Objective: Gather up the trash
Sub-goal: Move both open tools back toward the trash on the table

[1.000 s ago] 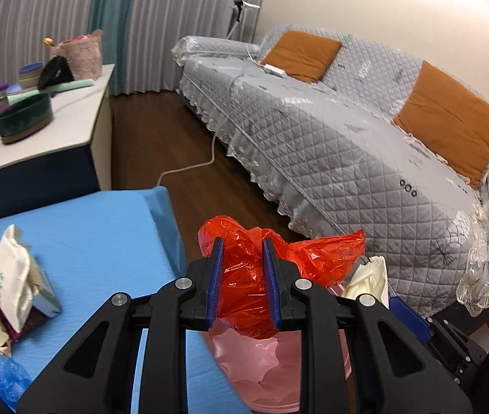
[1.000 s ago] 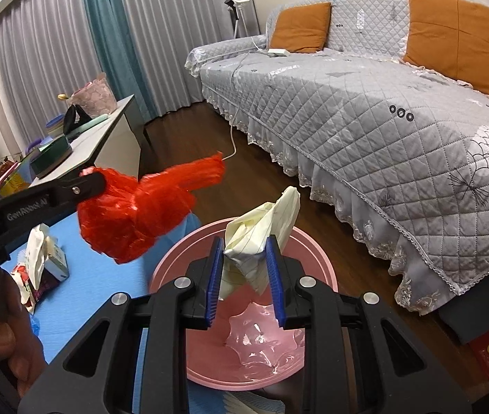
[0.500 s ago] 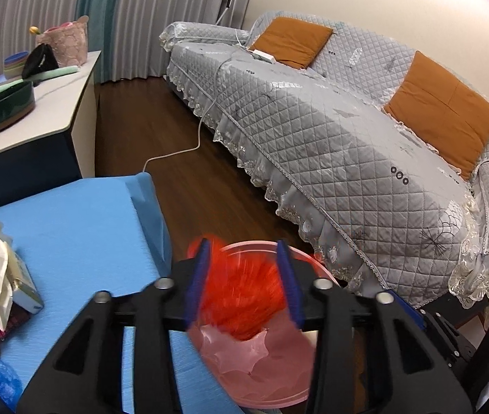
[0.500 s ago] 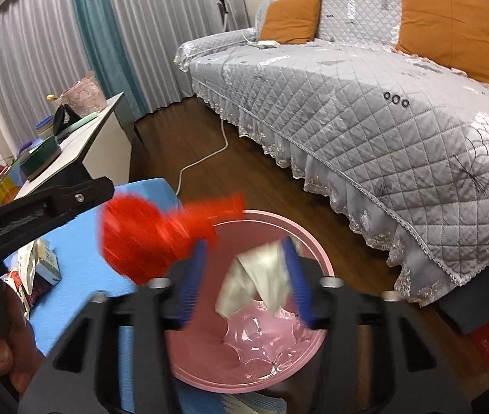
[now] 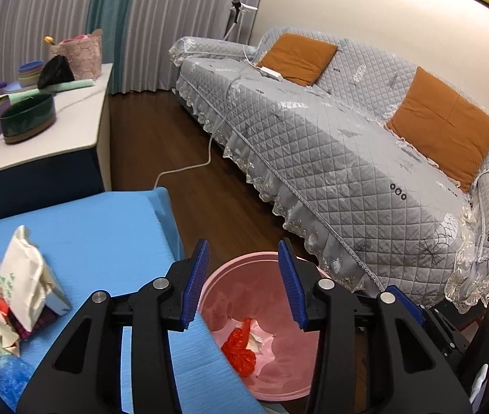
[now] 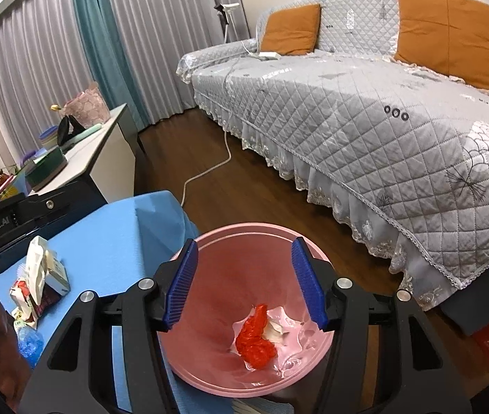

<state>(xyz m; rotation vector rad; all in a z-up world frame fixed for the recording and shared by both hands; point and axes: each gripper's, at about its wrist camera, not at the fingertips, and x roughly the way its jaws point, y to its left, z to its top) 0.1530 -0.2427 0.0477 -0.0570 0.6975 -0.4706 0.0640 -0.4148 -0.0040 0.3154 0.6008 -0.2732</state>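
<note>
— Any writing?
— I read "GenRobot.AI" on the left gripper (image 6: pixel 20 219), far left. Both my grippers, right gripper (image 6: pixel 244 284) too, have just sprung apart, empty.
— The trash?
— Crinkly red plastic bag (image 6: pixel 254 339) and cream wrapper (image 6: pixel 277 326) lie in the smooth pink bin (image 6: pixel 209 310), lower centre.

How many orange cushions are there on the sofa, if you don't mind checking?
2: one orange cushion leans on the backrest at the far end of the sofa, the other orange cushion nearer the camera. None seems hidden.

A crumpled red plastic bag (image 6: pixel 256 343) lies at the bottom of the round pink plastic bin (image 6: pixel 209 252), touching a crumpled cream paper wrapper (image 6: pixel 276 326) beside it. More wrappers and packets (image 5: pixel 13 296) lie heaped on the blue-covered desk (image 5: pixel 106 227).
</note>
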